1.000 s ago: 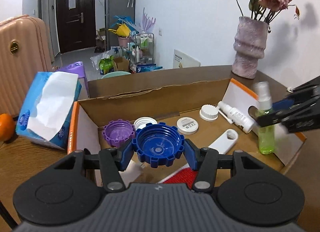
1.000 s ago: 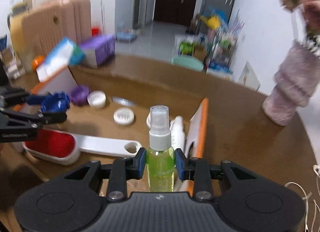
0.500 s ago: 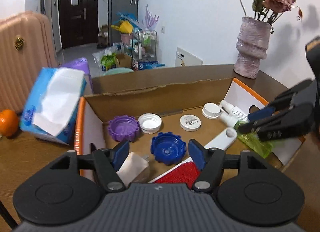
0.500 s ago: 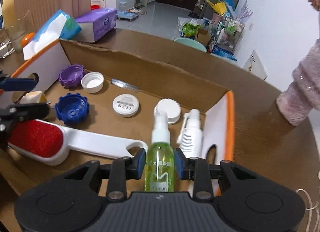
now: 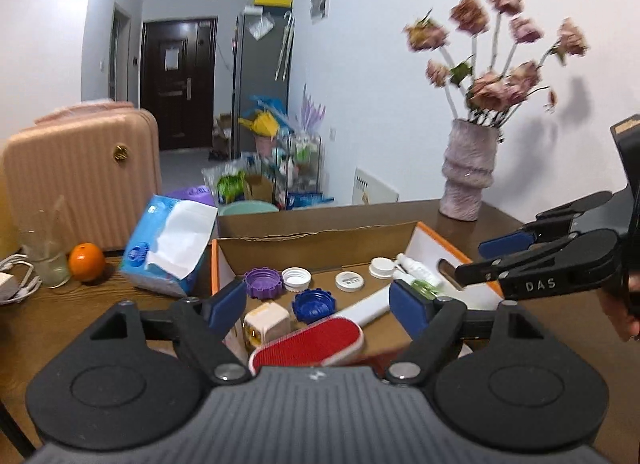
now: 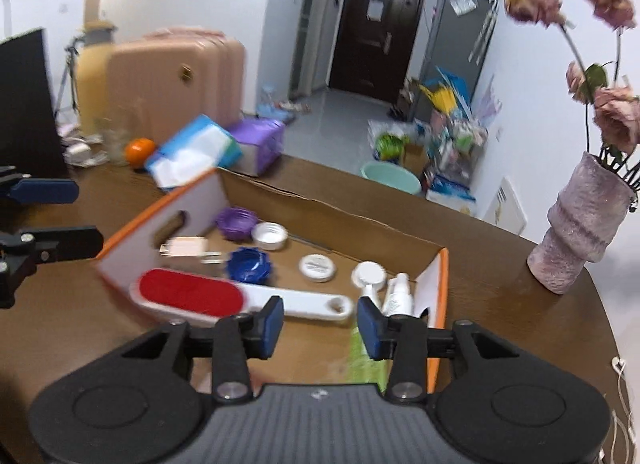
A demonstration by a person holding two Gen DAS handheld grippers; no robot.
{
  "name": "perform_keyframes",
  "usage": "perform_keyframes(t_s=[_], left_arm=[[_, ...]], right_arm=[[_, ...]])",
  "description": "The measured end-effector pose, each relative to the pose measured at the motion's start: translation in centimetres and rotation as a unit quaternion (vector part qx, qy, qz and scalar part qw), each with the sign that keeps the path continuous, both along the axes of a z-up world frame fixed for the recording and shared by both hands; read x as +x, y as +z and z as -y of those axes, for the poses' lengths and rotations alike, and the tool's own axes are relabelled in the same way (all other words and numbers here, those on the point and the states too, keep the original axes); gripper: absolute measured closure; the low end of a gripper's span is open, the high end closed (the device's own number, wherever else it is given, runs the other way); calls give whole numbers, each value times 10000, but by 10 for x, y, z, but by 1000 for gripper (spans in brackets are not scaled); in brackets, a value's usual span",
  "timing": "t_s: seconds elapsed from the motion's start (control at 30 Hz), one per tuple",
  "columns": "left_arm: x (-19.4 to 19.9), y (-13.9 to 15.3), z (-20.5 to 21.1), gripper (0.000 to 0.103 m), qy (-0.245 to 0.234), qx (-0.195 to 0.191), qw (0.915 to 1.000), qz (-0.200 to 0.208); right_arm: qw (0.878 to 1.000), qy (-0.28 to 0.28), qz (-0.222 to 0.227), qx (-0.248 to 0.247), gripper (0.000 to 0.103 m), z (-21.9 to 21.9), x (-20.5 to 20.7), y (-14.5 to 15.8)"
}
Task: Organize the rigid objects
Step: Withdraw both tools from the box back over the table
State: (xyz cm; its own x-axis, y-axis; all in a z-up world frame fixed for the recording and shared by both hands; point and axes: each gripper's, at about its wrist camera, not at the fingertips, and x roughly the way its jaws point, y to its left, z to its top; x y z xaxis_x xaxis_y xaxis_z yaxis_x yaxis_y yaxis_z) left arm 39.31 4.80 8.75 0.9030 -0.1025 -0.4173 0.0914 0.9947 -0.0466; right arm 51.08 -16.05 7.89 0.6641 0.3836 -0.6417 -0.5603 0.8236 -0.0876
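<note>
Both my grippers, left (image 5: 318, 306) and right (image 6: 320, 324), are opening, gripping nothing, above the box (image 5: 320, 242); brush (image 6: 192, 296) lying inside.

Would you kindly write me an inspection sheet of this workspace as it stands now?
Surface: brown table, bearing an open box.
Job's things: in the box, blue cap, purple cap, white cap, lint brush, green bottle lying flat, white bottle.
Clutter: tissue pack, orange, vase.
Grippers: left gripper and right gripper, jaws opening, nothing between them.
Cables: white cable at table's edge.
Surroundings: suitcase, door, cluttered floor.
</note>
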Motion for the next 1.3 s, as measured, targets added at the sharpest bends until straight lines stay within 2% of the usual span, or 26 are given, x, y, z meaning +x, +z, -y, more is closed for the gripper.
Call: perform_keyframes(t_s=[0.23,0.4,0.57,0.73,0.97,1.3], left_arm=[[-92,-4,13,14,35,15,9992,386],[-140,-16,24,13,199,98,9988,448],[-177,-27,28,13,435,-51,9981,431],[-196,-35,35,13,593,-104,9976,331],[-215,-40,58,13,584,211,9975,326],[-213,-45,74,12,442,226,9984,261]], right_arm=[[9986,161,143,479,48,18,-89,-11],[9953,68,112,958,46,35,-146,-23],[9912,-193,-3,1306,46,57,-181,-37],[9906,-389,106,1310,46,72,-207,-45],[9868,-565,137,1513,45,93,-232,-52],[9837,-714,52,1650,45,109,-237,-66]])
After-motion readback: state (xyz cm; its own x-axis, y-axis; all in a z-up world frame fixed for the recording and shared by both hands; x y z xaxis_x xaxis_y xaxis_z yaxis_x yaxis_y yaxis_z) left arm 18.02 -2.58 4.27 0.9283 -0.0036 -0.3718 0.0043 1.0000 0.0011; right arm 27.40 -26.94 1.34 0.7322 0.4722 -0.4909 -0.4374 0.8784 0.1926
